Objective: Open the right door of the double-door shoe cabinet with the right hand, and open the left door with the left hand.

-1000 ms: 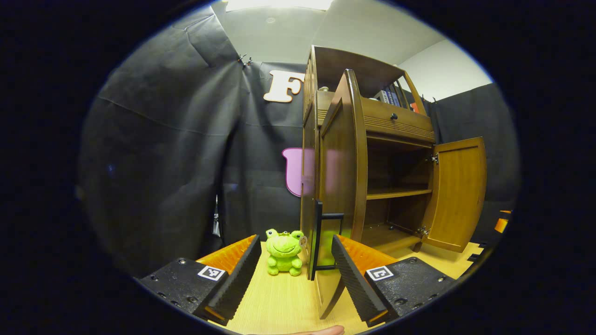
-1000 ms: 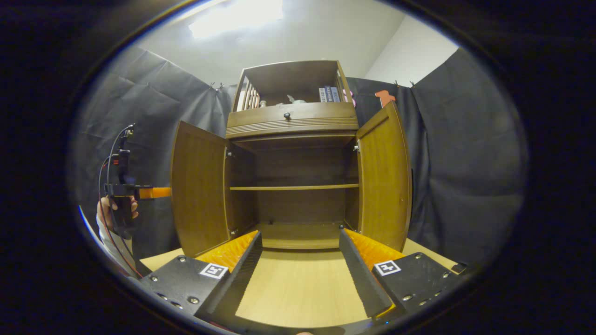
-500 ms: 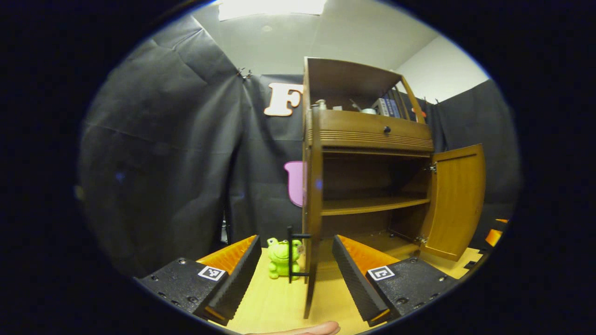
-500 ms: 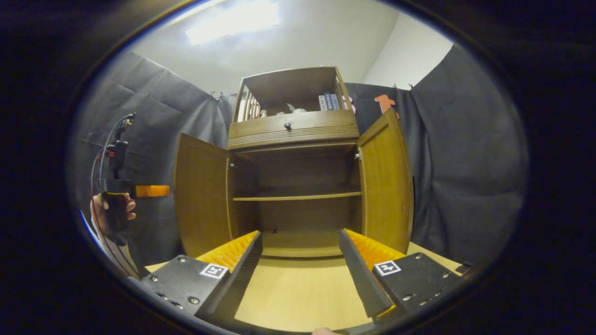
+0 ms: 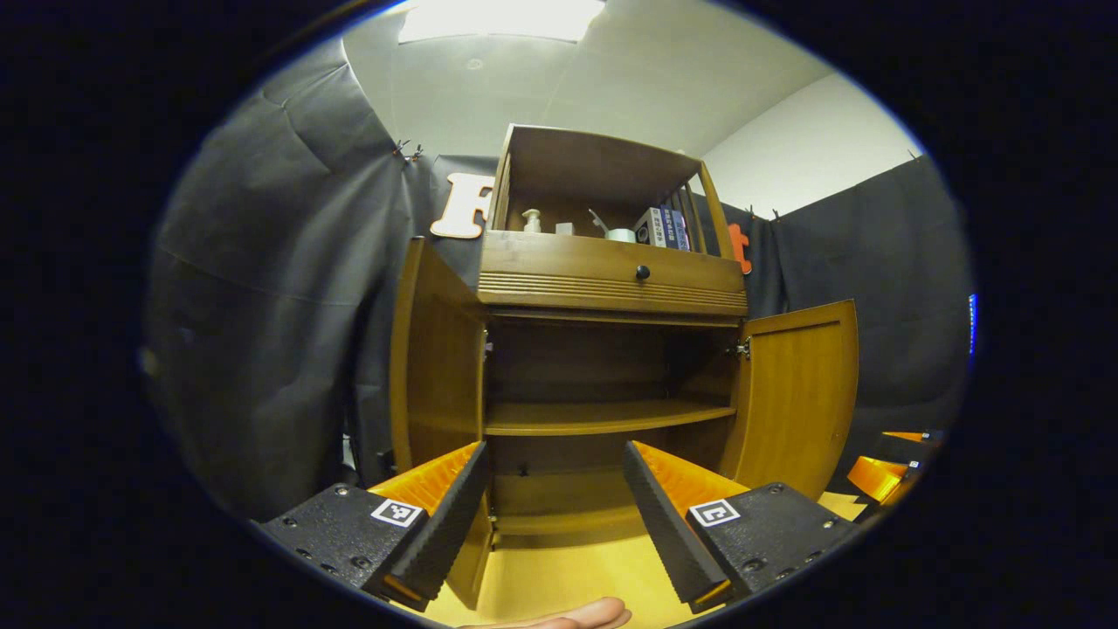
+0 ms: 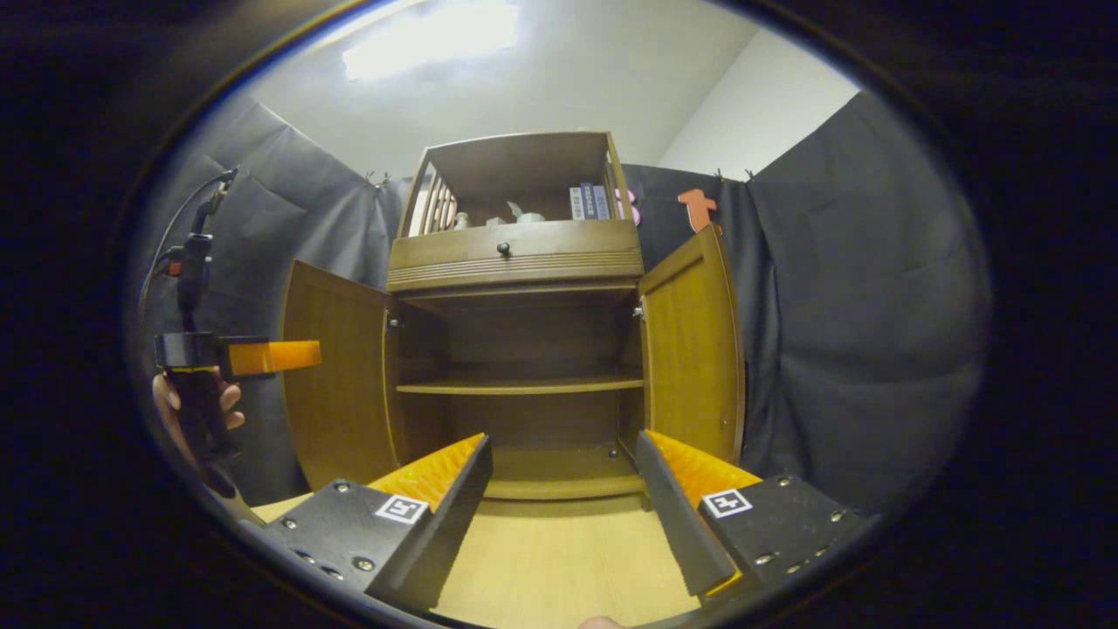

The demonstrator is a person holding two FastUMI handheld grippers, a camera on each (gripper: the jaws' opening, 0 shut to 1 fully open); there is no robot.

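The brown wooden shoe cabinet (image 5: 611,279) stands on the light wooden table (image 6: 559,559) with both doors swung wide. In the left gripper view its left door (image 5: 432,367) and right door (image 5: 799,393) flank the bare shelf (image 5: 603,417). My left gripper (image 5: 552,507) is open, holds nothing and stands a little back from the cabinet front. In the right gripper view the left door (image 6: 336,384) and right door (image 6: 694,349) hang open too. My right gripper (image 6: 563,507) is open and holds nothing. The left gripper (image 6: 262,356) shows at the left, held by a hand (image 6: 179,411).
A drawer with a dark knob (image 5: 643,273) sits above the doors. The top shelf holds a bottle (image 5: 531,220) and books (image 5: 664,229). Black cloth walls stand behind and beside the cabinet. The right gripper's edge (image 5: 882,472) shows at the right of the left gripper view.
The left door went from edge-on to wide open in the left gripper view, and that view swung to face the cabinet front. The green frog toy dropped out of sight. My right gripper drew back slightly.
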